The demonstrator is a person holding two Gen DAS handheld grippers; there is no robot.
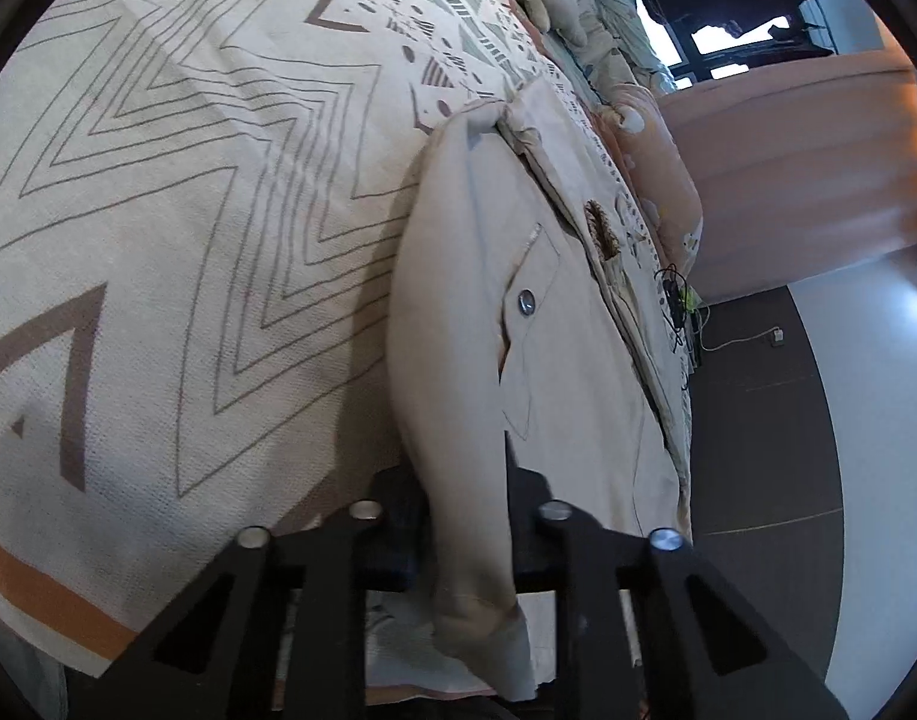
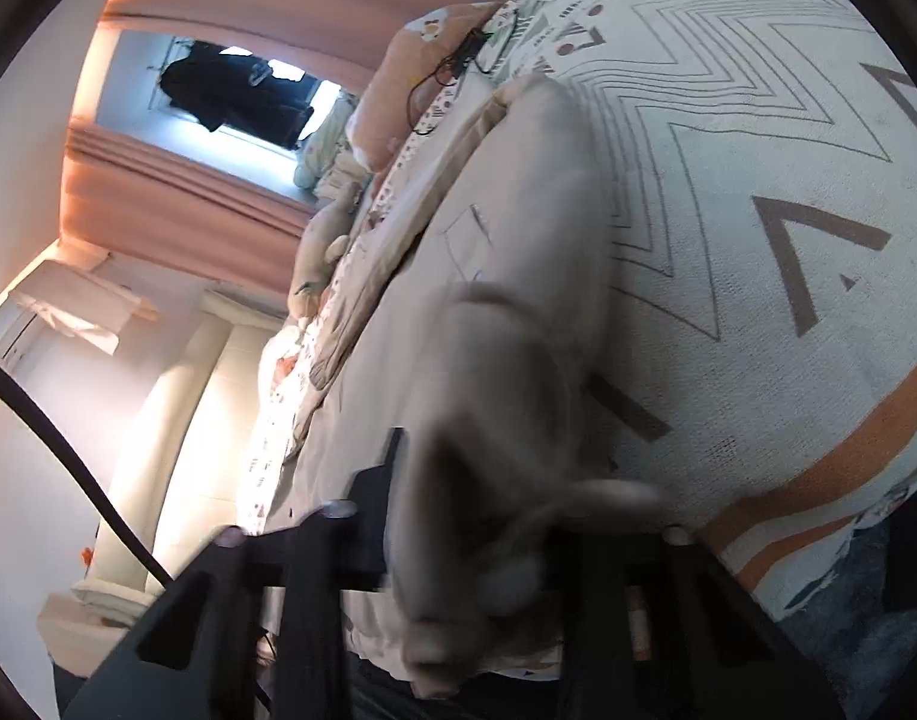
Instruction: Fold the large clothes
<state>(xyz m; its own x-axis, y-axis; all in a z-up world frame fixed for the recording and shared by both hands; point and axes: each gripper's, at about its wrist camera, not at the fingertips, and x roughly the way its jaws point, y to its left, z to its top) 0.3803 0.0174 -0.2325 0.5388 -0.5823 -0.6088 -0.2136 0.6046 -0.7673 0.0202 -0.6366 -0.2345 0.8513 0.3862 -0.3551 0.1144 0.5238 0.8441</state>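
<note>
Now beige garment (image 1: 518,324) pinched in left gripper (image 1: 467,540), right gripper (image 2: 476,540) likewise

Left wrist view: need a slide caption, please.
Left gripper shut on beige jacket atop patterned bedspread.

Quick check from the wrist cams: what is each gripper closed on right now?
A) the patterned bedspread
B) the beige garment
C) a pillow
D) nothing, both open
B: in both wrist views a bunched fold of the beige garment runs between the fingers of the left gripper and right gripper, lying over the patterned bedspread.
</note>
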